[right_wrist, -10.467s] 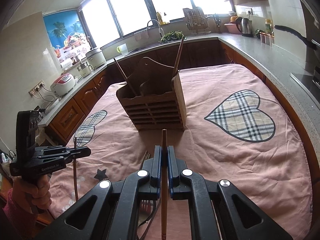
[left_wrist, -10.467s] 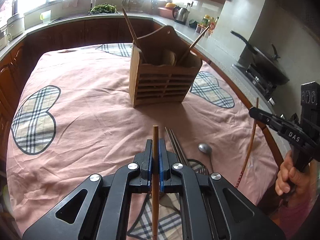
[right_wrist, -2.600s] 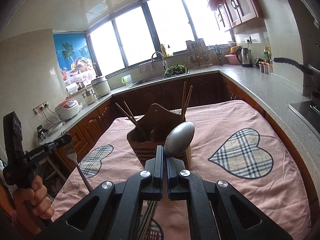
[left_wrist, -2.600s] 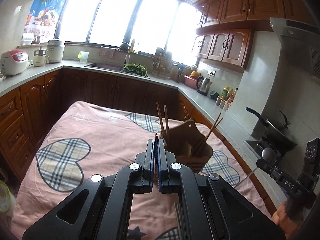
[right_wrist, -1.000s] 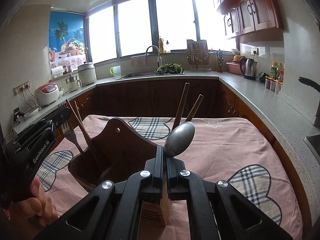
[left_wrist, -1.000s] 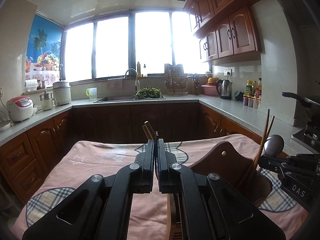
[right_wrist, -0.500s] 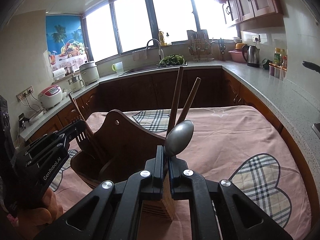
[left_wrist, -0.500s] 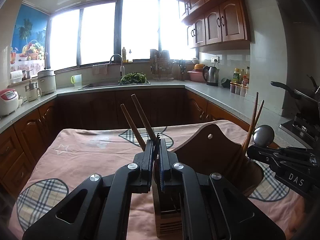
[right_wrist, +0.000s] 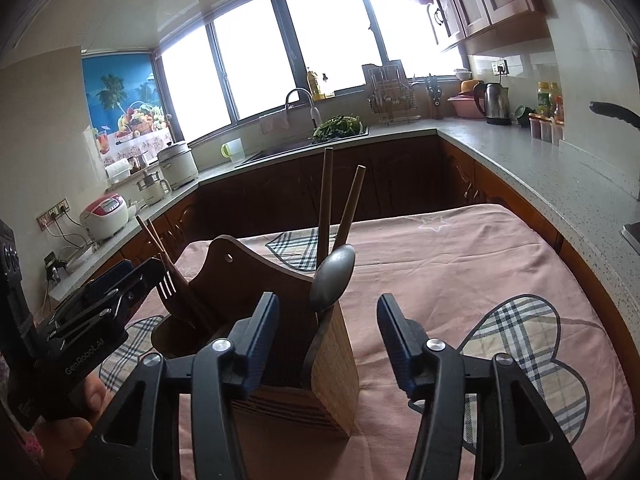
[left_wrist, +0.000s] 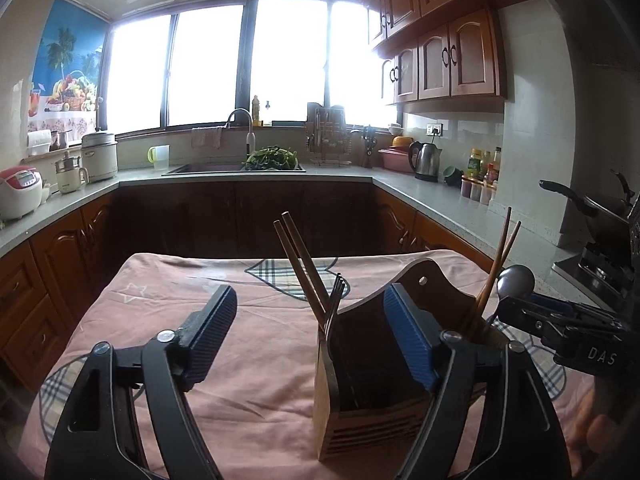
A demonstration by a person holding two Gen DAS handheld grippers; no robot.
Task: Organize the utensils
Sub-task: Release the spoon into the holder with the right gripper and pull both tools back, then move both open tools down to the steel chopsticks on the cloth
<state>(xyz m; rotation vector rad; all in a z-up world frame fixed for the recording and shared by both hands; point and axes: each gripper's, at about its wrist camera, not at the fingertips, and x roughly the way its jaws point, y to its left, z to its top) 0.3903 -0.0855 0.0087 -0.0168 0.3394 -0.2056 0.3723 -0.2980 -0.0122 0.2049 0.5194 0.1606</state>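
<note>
The wooden utensil holder point(left_wrist: 372, 396) stands upright on the tabletop point(left_wrist: 256, 360), which is covered with a pink cloth with plaid hearts. The left gripper point(left_wrist: 316, 344) has its jaws opening, wide apart, and the pads press on nothing; the fork point(left_wrist: 334, 308) stands between them in the near left compartment of the holder, tines up, beside two dark chopsticks point(left_wrist: 300, 256) that lean to the left. The right gripper point(right_wrist: 326, 338) is opening too, its fingers apart, and the spoon point(right_wrist: 332, 276) stands free between them in the compartment at the holder's right end, bowl up. Just behind the spoon two lighter chopsticks point(right_wrist: 336, 204) rise from the same end. The tall curved back of the holder point(right_wrist: 256, 272) stands between the two compartments. In the right wrist view the left gripper is close to the fork, with a hand point(right_wrist: 76, 412) under it. Behind the tabletop there are dark cabinets, a sink point(left_wrist: 208, 168) with green vegetables point(left_wrist: 272, 158), a kettle point(left_wrist: 426, 160) and a rice cooker point(left_wrist: 18, 192) on the counter.
</note>
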